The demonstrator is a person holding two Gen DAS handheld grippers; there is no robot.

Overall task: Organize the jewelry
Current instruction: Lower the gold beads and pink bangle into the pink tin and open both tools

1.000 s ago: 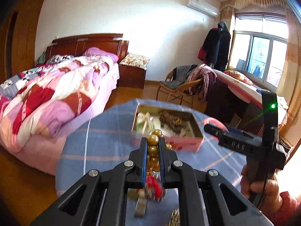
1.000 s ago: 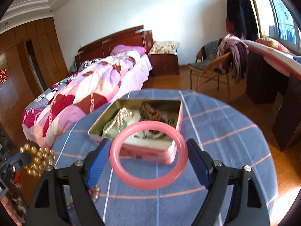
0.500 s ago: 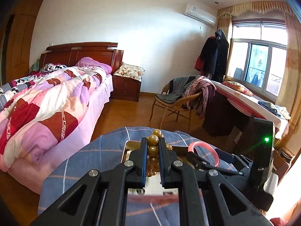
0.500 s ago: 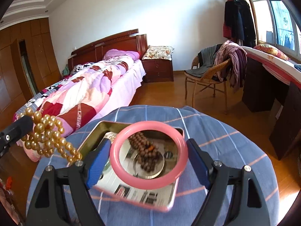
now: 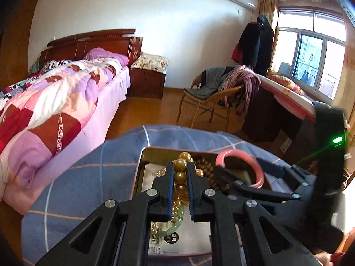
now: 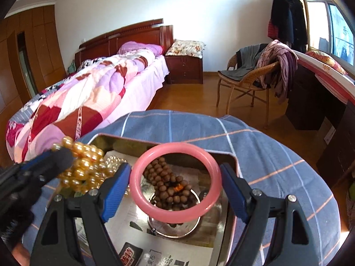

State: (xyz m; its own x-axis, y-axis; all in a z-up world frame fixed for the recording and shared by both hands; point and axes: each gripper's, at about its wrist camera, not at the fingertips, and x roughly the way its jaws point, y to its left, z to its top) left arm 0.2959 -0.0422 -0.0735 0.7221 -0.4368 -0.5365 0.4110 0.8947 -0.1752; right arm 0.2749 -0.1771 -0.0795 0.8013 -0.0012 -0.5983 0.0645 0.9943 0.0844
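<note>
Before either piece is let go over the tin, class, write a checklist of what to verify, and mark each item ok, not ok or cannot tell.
1. Left gripper clamps the gold bead strand: ok.
2. Right gripper holds the pink bangle across its width between the fingers: ok.
3. Bangle is over the open tin, not the blue cloth: ok.
4. Gold strand hangs over the tin: ok in the left wrist view.
5. Free floor in the tin for the bangle: not ok, brown wooden beads and a silver ring lie beneath it.
6. Height above the tin floor: cannot tell.
</note>
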